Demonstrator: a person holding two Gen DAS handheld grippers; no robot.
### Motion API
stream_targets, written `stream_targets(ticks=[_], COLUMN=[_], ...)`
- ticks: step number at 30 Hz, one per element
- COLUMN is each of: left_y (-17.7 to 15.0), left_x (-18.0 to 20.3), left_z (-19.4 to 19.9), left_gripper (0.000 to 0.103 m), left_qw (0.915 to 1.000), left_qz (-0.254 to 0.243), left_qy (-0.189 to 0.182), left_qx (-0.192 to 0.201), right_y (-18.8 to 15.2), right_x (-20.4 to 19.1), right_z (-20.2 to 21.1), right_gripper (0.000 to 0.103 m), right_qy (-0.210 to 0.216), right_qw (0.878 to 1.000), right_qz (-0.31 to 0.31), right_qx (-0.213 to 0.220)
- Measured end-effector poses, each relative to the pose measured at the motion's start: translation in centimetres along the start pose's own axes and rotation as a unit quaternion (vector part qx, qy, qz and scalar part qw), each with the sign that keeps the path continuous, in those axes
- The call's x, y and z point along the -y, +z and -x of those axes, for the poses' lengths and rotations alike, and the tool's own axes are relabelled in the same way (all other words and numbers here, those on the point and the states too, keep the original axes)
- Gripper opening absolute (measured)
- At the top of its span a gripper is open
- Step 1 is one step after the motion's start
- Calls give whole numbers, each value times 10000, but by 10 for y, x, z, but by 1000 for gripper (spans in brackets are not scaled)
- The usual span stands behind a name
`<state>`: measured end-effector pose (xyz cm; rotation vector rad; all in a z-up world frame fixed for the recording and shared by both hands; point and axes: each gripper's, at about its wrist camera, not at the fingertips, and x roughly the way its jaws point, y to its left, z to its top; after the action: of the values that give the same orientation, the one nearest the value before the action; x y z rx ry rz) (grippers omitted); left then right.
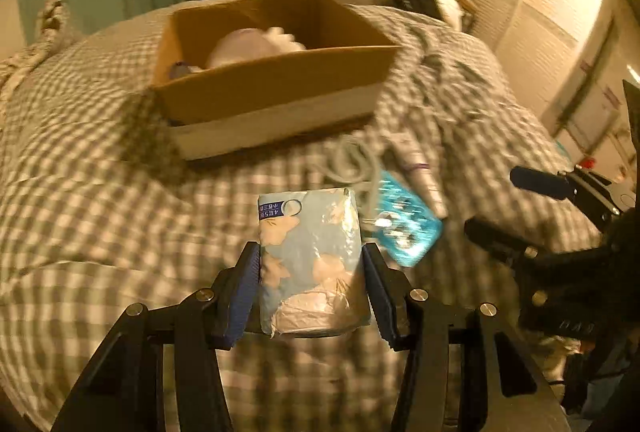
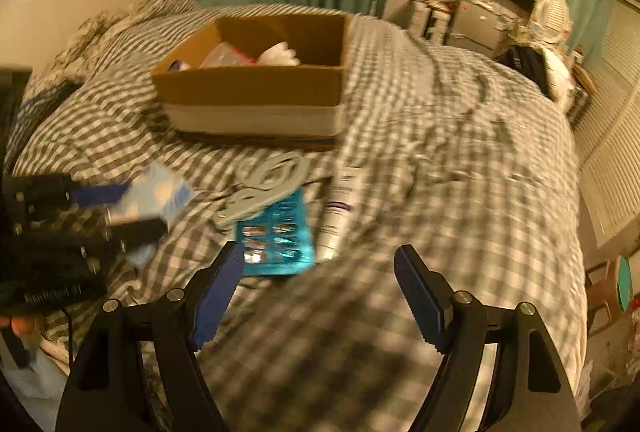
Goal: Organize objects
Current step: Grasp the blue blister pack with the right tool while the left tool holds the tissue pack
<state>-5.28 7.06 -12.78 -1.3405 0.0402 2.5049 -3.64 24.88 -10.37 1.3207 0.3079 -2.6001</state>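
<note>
Two tools hover above the checked bed (image 1: 100,160), both angled forward and down toward the cardboard box (image 1: 276,88). The left tool (image 1: 310,272) clamps a pale blue tissue pack (image 1: 310,256) between its blue pads, the pack raised off the bedding with its long axis running straight away along the fingers, printed end farthest out. To the right of it lie a coiled grey cable (image 2: 268,184), a teal blister card (image 2: 276,240) and a white tube (image 2: 340,208) whose long axis points toward the box. The right tool (image 2: 320,268) stands wide apart, gripping nothing, just short of the card.
</note>
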Motion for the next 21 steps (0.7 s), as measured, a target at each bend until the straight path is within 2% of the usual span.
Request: stream_targets(ticks=[3,7,11,17,21], left_y=[0,1,2,2,2], left_x=[-12,-18,-23,-29,-29], left_z=[-5,-7,-11,-14,-9], left_gripper=[52,52,52,52,52], left_qw=[9998,9994,9993,9994,9995], left_qz=[11,-15,-7,97,110], left_qy=[215,342,361,317,285], left_qx=[0,32,48,11,66], right_y=[7,13,15,20,16], right_x=[-16,-30,-27,-24,-21], right_z=[-25,-63,-99,-123,-118], right_gripper=[77,77,77,77,75], right_qy=[151,60,122,403,450], right_qw=[9993,9962,9916,9869,9878], right_qz=[217,569,549,395,327], right_qx=[-246,-662,-1161,-1514,-1456])
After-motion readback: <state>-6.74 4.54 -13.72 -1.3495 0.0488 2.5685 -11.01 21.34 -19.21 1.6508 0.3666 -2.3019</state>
